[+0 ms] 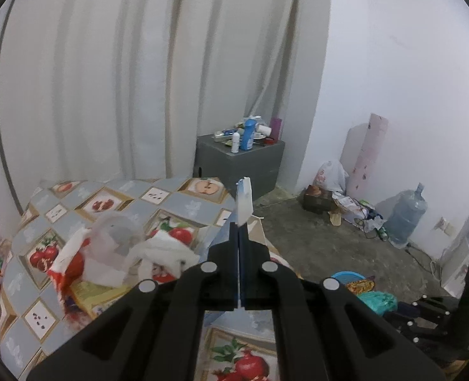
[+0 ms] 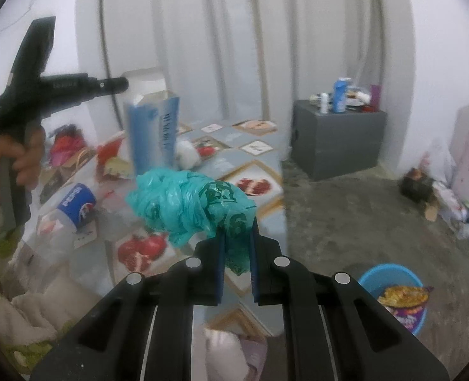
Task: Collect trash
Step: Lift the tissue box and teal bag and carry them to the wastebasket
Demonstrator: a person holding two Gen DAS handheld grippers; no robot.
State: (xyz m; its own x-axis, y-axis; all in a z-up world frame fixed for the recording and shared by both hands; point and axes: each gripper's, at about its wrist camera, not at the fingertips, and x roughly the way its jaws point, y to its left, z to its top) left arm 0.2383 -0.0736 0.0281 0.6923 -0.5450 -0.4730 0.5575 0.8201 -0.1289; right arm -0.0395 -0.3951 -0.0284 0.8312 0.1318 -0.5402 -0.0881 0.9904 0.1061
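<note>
My left gripper [image 1: 240, 226] is shut on a flattened blue and white carton [image 1: 244, 201], held in the air above the fruit-patterned tablecloth [image 1: 183, 204]. In the right wrist view the same carton [image 2: 153, 133] hangs from the left gripper [image 2: 123, 84] at upper left. My right gripper [image 2: 238, 235] is shut on a crumpled teal plastic bag [image 2: 190, 206], raised over the table edge. A blue basin [image 2: 393, 295] holding snack wrappers stands on the floor at lower right; it also shows in the left wrist view [image 1: 350, 277].
On the table lie crumpled white tissues [image 1: 161, 250], a red wrapper [image 1: 67, 266], and a Pepsi bottle [image 2: 77, 204]. A grey cabinet [image 2: 339, 139] with bottles stands by the curtain. A water jug [image 1: 406, 219] and clutter line the far wall.
</note>
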